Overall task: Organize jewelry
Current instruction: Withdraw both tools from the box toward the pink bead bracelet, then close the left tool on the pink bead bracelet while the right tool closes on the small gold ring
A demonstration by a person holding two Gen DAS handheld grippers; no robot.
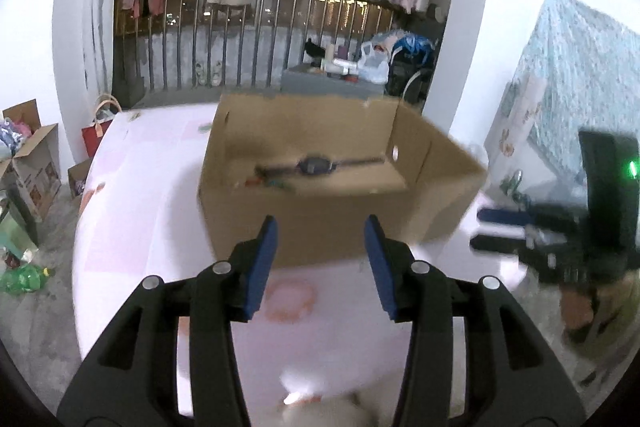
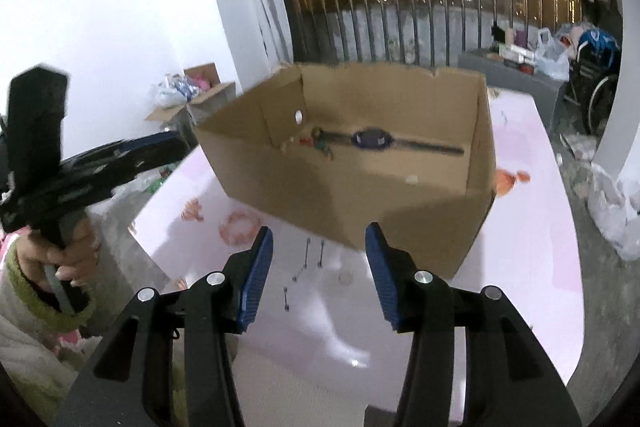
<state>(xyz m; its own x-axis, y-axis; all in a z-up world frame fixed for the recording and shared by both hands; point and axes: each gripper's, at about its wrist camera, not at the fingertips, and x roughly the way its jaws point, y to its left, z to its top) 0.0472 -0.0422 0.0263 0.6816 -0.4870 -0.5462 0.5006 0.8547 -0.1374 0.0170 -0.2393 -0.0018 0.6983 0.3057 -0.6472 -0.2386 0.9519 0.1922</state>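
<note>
Left hand-held gripper (image 1: 320,239): blue-padded jaws stand apart, nothing between them. It points at the near wall of the open brown cardboard box (image 1: 320,223) at 12 o'clock, not touching it.

Right hand-held gripper (image 2: 320,247): blue-padded jaws likewise apart and empty, aimed at the near corner of the same box.

The box sits on the pale pink counter (image 1: 160,195) with faint orange floral print. Inside, on the box floor, lies a dark wristwatch with blue-rimmed face and straight black strap (image 2: 372,140), laid flat across the bottom. At its 9 o'clock end is a small blurred cluster of red and green trinkets (image 2: 318,143); single items cannot be told apart. One small pale piece (image 2: 411,179) lies alone on the box floor at about 5 o'clock from the watch.

Outside the box, on the counter between the right gripper's fingers, lie several thin dark pin-like pieces (image 2: 308,253), near the box's front wall; their kind cannot be told.

In the right wrist view, a hand (image 2: 60,247) in a green-cuffed sleeve grips the left tool's handle at 9 o'clock.

Both frames show motion blur.
</note>
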